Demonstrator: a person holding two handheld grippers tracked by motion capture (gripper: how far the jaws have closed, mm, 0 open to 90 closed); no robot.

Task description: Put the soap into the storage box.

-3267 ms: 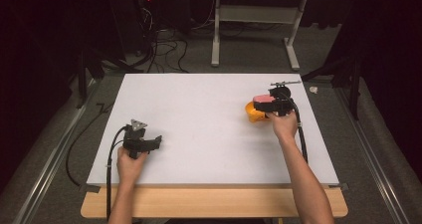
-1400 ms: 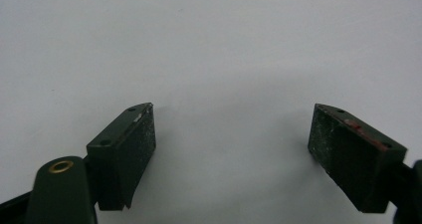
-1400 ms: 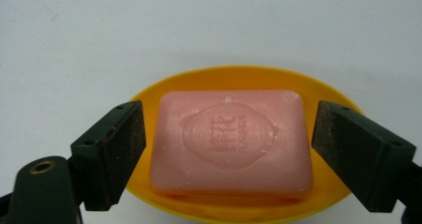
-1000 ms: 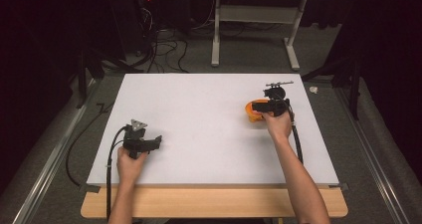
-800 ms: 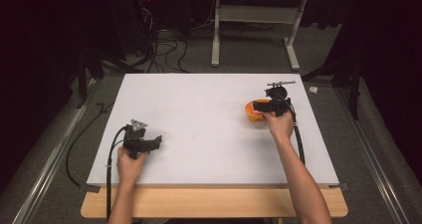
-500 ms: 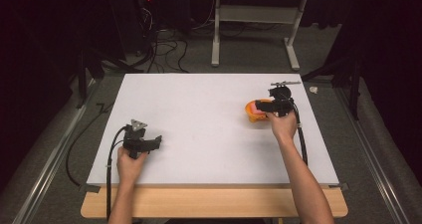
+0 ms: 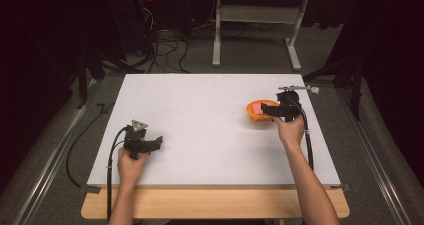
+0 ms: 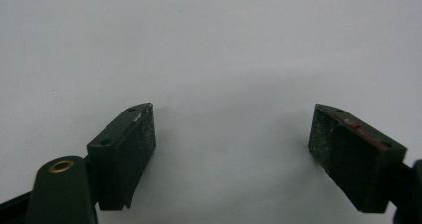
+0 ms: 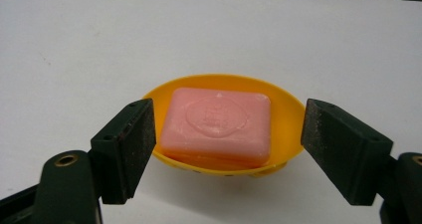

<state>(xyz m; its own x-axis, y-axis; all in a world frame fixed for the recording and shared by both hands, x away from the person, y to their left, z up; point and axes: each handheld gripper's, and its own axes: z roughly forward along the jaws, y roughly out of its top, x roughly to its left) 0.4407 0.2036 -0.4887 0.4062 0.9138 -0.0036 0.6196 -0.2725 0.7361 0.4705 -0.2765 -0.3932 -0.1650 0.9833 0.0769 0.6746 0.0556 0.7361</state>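
Right gripper [image 9: 226, 144] open, jaws flanking soap [image 9: 216, 124] in yellow dish [image 9: 288, 119]; left gripper [image 8: 229, 154] open over bare table [image 7: 200, 105]

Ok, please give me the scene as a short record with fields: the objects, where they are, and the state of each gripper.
surface: white table
dish: orange soap dish, on the table's right side
soap: pink bar of soap, lying flat in the dish
right gripper: open, jaws either side of the dish, touching not clear
left gripper: open, over bare table at the near left
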